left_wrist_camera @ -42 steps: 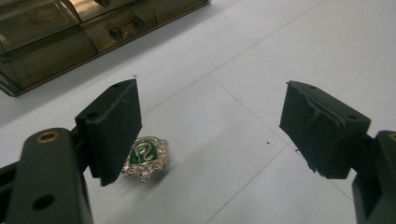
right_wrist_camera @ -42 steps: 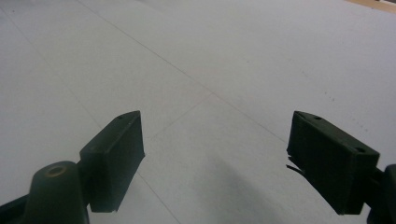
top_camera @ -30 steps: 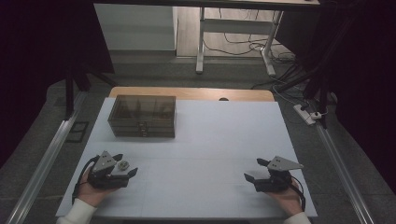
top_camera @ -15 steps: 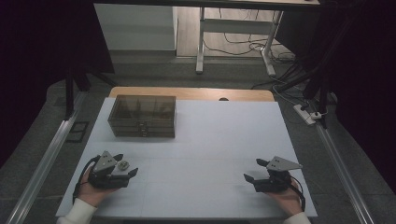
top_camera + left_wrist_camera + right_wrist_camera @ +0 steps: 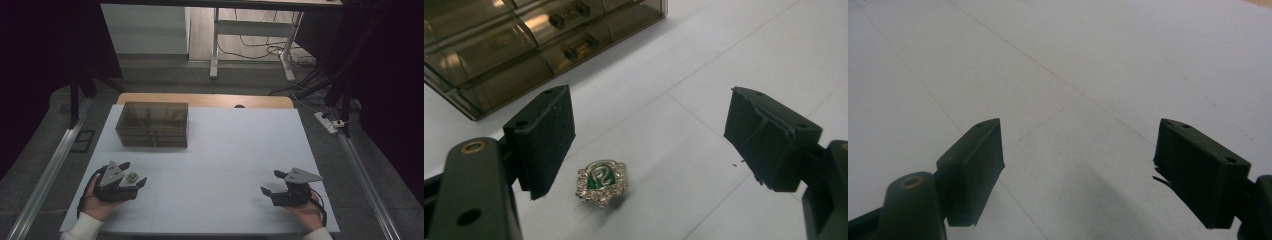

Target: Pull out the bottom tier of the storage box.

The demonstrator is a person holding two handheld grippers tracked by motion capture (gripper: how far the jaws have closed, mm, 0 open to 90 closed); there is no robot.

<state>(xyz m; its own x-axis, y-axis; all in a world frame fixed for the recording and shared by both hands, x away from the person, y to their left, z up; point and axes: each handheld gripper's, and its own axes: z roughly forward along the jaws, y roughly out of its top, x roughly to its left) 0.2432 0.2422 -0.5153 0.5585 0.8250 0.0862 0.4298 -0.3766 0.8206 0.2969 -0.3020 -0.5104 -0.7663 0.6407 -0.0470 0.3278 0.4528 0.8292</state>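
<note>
Brooch [image 5: 601,182] between left gripper [image 5: 651,137] jaws, spread wide; small, stiff, light metal, likely slippery; pinch across its edges. Right gripper [image 5: 1098,165] jaws apart.

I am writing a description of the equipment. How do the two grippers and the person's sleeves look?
Both the left gripper and the right gripper are black, each with two blocky flat-faced jaws and a grey three-cornered plate on top. In the left gripper view, small holes and a brass-coloured ring mark the jaw arms. A dark cable loops by each hand. The sleeves are white.
</note>
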